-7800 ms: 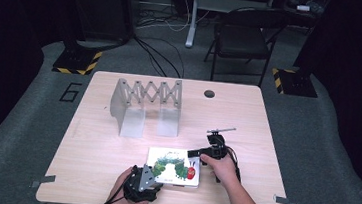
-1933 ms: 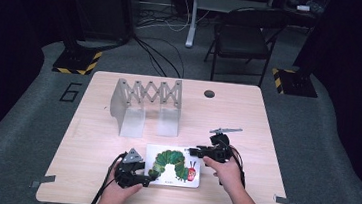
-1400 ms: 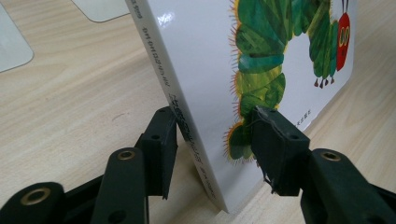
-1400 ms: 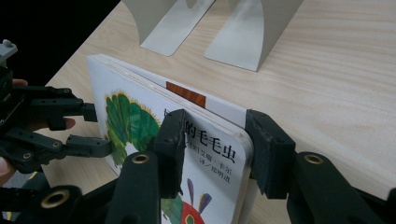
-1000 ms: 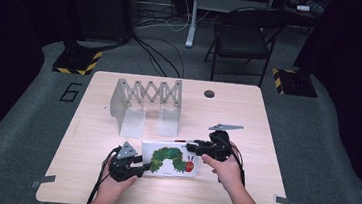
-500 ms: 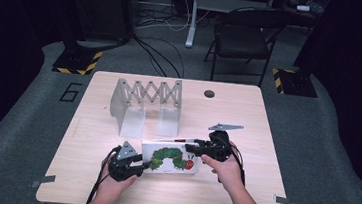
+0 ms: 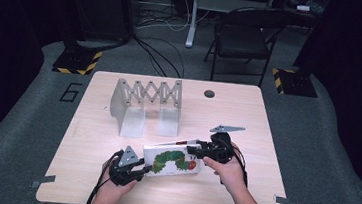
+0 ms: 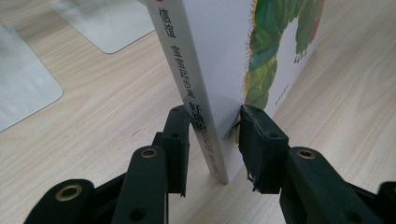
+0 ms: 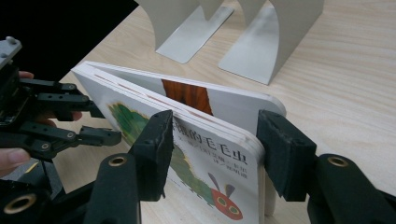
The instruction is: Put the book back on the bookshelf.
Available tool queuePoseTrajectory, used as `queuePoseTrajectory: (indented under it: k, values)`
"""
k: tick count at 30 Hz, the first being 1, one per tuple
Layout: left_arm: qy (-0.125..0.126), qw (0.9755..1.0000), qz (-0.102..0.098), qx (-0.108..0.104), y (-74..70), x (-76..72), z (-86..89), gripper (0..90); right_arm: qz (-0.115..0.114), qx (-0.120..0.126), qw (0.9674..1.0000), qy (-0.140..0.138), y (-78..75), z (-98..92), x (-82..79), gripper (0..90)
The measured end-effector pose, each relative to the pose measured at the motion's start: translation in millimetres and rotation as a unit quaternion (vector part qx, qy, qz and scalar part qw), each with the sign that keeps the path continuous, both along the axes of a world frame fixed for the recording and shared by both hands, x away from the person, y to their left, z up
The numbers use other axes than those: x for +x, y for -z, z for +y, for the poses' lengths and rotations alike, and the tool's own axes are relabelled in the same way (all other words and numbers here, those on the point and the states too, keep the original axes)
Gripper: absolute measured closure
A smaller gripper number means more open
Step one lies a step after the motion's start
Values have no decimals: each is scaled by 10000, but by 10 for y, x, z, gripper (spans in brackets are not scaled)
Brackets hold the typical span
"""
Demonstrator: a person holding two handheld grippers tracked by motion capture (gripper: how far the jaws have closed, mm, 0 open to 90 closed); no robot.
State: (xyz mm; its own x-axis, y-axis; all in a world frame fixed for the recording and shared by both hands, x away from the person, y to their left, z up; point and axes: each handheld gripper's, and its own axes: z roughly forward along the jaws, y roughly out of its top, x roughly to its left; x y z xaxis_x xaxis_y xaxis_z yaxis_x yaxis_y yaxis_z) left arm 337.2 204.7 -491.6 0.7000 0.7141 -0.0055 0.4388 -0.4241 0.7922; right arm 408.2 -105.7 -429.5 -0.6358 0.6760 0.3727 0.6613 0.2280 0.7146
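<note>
Board book (image 7: 172, 162) now stands on edge at the table's (image 7: 267, 120) near side, tilted, where 1 sec ago it lay flatter, so the lift-to-upright step looks nearly done & the expanding metal book rack (image 7: 146, 103) behind seems the next stop. Left gripper (image 7: 138, 169) has just been closing: its jaws straddle the spine end, right pad touching the cover, left pad a hair off; right gripper (image 7: 195, 148) has just been opening, jaws straddling the far end w/ a gap, not pinching. Book is thick, white, w/ green caterpillar, red head, Chinese title; pages fan slightly
</note>
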Motion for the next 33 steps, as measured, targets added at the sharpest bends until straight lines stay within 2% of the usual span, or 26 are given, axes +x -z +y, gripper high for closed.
queuePoseTrajectory:
  k: [4,7,15,18,24,26,28,32,33]
  values:
    - [122,9999,7,49,-5,3,-11,654,30,43,10000,57,28,-42,24,451]
    - [116,9999,-35,29,2,0,-29,659,37,61,9999,94,37,-59,35,448]
    - [193,9998,-2,83,-14,3,-35,668,91,-77,9999,34,101,-85,70,449]
    - [142,9999,-4,11,-12,1,-45,668,113,-120,9999,36,131,-81,79,460]
    - [117,9999,25,22,-19,3,-45,667,84,-226,9996,119,123,-65,68,469]
    - [93,9999,-20,80,-33,8,-34,668,59,-238,9996,125,108,-47,53,470]
    - [69,10000,-28,15,-56,4,-13,668,-1,-263,9996,120,89,-31,40,470]
    - [8,9997,-227,37,-101,-23,15,668,-201,-293,9994,35,71,-4,35,466]
    - [-2,9997,-253,35,-98,-30,17,669,-175,-302,9994,41,72,7,31,460]
